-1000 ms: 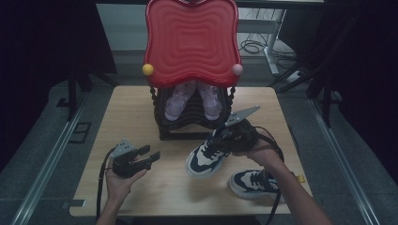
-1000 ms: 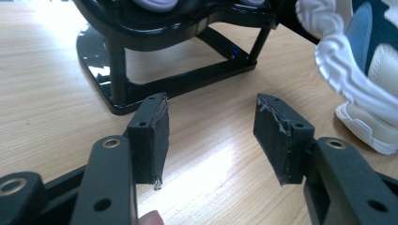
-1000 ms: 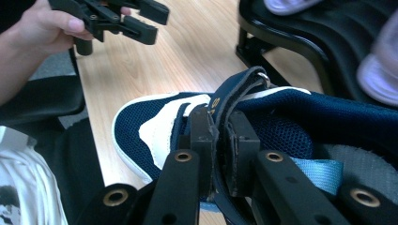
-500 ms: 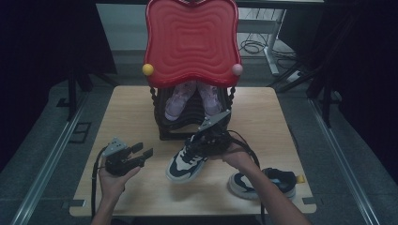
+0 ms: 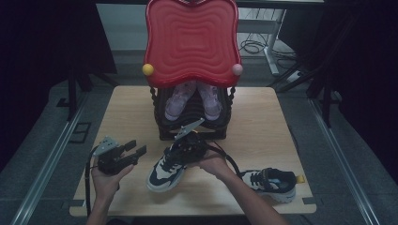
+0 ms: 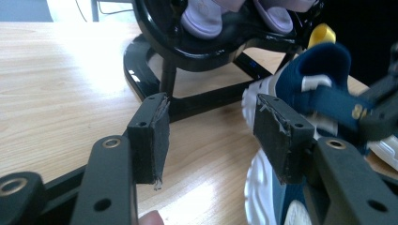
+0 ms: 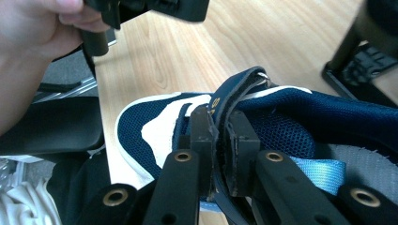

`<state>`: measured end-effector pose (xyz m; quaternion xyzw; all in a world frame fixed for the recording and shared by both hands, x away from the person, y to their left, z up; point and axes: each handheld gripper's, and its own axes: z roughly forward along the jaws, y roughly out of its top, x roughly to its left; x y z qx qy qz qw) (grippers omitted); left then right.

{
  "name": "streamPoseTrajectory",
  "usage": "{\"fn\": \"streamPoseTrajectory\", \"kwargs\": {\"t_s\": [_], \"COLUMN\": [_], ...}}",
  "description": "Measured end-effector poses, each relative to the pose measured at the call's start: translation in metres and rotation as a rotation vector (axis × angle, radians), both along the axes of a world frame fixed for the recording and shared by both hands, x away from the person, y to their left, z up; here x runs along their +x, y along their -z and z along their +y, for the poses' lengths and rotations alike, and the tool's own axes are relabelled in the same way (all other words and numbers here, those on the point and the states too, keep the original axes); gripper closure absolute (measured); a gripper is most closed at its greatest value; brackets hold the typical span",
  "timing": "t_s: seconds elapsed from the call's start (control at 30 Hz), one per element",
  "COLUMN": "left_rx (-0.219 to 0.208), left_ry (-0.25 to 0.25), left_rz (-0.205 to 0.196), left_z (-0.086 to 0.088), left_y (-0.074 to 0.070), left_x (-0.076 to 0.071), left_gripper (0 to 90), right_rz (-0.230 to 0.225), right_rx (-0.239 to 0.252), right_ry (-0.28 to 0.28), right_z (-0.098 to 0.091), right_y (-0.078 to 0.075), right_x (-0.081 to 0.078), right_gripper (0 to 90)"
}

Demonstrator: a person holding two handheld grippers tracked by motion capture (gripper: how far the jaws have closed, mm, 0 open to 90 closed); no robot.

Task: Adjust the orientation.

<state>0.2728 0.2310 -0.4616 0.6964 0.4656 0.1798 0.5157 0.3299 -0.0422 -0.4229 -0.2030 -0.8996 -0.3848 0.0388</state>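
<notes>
Left gripper (image 5: 136,151): near-left on the light wooden table (image 5: 126,108), jaws open with nothing between the pads, pointing right toward the shoe. In the left gripper view the gap between its pads (image 6: 151,137) shows bare tabletop; the shoe's heel sits just beside the right-hand pad.

Navy-and-white sneaker with a strap (image 5: 165,169): near-centre of the table, toe toward the near-left, just in front of the black shoe rack (image 5: 162,126).

Right gripper (image 5: 180,147): over that sneaker, jaws closed on its navy strap (image 7: 225,112). The right gripper view shows the strap pinched edge-on between the two pads, above the shoe's opening.

Rack: far-centre, holds a pair of pale lilac shoes (image 5: 177,101), with a red wavy plastic panel (image 5: 191,40) on top.

Second navy-and-white sneaker (image 5: 268,180): near-right on the table, lying well apart from the first.
</notes>
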Motion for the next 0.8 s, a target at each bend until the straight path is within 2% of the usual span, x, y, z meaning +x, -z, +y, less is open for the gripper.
{"fn": "streamPoseTrajectory", "kwargs": {"t_s": [0.23,0.4,0.8], "left_rx": [0.001,0.003,0.002], "left_ry": [0.004,0.006,0.005], "left_rz": [0.001,0.003,0.005], "left_z": [-0.001,-0.002,-0.001], "left_y": [0.000,0.001,0.002], "left_x": [0.000,0.000,0.001], "left_gripper": [46.2,46.1,46.2], "right_rz": [0.005,-0.004,0.015], "right_rx": [-0.030,-0.054,-0.057], "right_ry": [-0.012,0.001,0.009], "right_z": [0.014,0.023,0.032], "right_y": [0.011,0.021,0.032], "right_x": [-0.007,-0.010,-0.010], "right_gripper": [83.2,83.1,82.3]}}
